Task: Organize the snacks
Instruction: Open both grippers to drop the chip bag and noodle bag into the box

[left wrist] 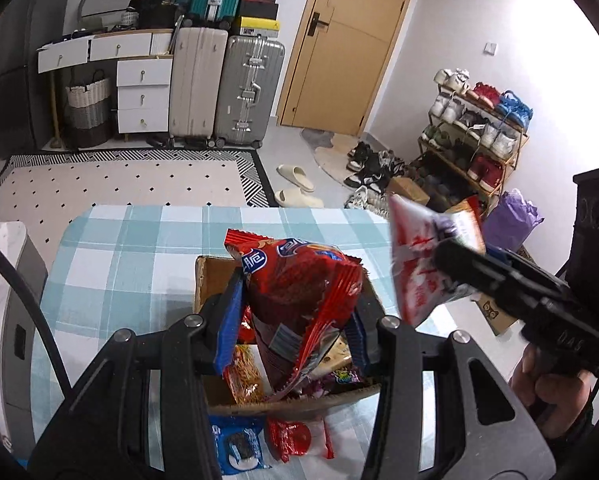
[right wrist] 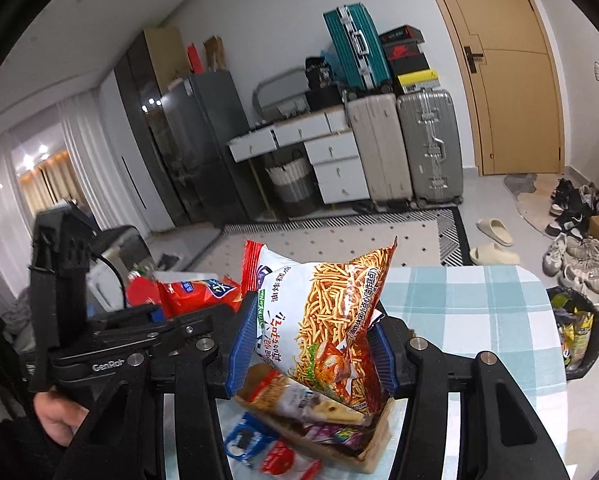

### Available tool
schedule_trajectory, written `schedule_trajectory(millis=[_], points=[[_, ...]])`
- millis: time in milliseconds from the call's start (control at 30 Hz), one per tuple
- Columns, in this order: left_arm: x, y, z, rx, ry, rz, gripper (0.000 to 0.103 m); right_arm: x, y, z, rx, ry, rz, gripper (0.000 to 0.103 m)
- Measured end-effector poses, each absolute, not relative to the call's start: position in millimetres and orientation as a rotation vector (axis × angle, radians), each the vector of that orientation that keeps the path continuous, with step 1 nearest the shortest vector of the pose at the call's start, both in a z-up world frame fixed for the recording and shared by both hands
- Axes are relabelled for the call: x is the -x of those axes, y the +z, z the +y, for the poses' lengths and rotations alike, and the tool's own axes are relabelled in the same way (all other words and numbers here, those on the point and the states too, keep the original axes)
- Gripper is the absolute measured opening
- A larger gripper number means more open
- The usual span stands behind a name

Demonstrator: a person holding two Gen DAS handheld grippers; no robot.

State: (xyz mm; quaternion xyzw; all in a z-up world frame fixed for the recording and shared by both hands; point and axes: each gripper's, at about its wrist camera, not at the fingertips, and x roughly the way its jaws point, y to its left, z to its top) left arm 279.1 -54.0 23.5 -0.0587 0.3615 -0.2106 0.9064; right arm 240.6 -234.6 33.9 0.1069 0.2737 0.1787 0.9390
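My left gripper [left wrist: 297,320] is shut on a red snack bag [left wrist: 299,276], held upright between its blue pads above an open cardboard box [left wrist: 209,276]. The box holds several snack packs. On the right, my right gripper [left wrist: 455,264] carries a white and red bag [left wrist: 413,268] beside the box. In the right wrist view, that right gripper [right wrist: 313,320] is shut on a white and orange bag of fried sticks [right wrist: 331,300] over the box [right wrist: 373,456]. The left gripper [right wrist: 155,314] and its red bag [right wrist: 195,292] are at the left.
The box stands on a table with a blue checked cloth [left wrist: 139,248]. A blue cookie pack [left wrist: 239,448] and a small red pack [left wrist: 295,438] lie in front of the box. A bin lined with a black bag [right wrist: 575,332] stands at the table's right. A person's hand [left wrist: 555,396] holds the right gripper.
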Motion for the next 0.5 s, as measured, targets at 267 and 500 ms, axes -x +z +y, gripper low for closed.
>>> schedule_trajectory(millis=[267, 500], points=[[-326.2, -9.5, -70.6, 0.131, -0.423, 0.844, 0.042, -283.6, -3.5, -222.5, -0.148, 0.321, 0.663, 0.052], [-341.5, -40.7, -72.4, 0.114, -0.408, 0.909, 0.042, -302.6, -29.9, -218.1, -0.119, 0.309, 0.716, 0.053]])
